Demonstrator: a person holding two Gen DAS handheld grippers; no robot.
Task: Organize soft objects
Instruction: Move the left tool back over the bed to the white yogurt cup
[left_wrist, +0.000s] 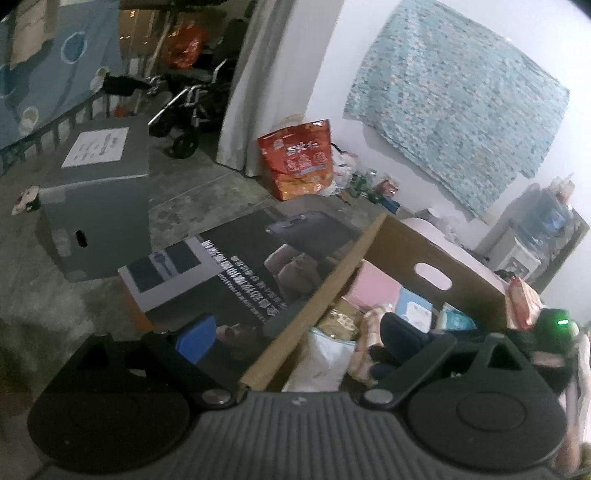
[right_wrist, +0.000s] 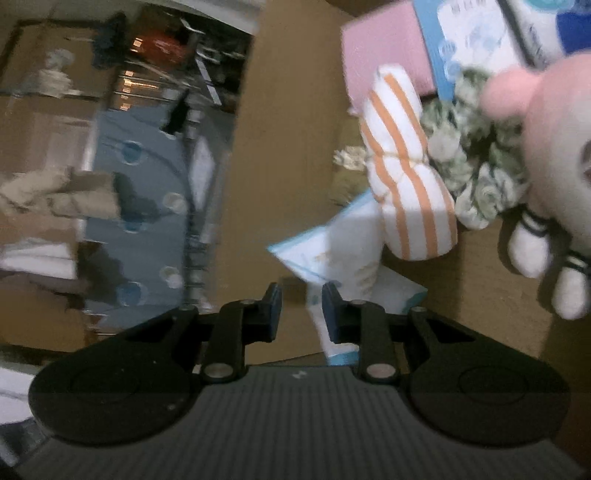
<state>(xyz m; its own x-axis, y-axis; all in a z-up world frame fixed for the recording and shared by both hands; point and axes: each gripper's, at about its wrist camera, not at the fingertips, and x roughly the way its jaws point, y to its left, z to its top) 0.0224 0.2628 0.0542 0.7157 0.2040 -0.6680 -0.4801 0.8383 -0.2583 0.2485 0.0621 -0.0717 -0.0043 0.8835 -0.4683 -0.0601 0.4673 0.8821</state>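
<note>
Brown cardboard box (right_wrist: 295, 147) w/ orange-striped white cloth roll (right_wrist: 406, 177); right tongs (right_wrist: 302, 310) nearly pressed together, pinching nothing; left tongs (left_wrist: 295, 339) spread.

Two hand-held grippers, both angled downward

The left gripper (left_wrist: 295, 332) stands with its jaws spread wide, one blue pad (left_wrist: 195, 338) showing at the left and the other finger dark and blurred at the right (nothing pressed between them). The right gripper (right_wrist: 301, 304) has its two blue-faced fingers drawn close together with a narrow gap, gripping nothing.
</note>
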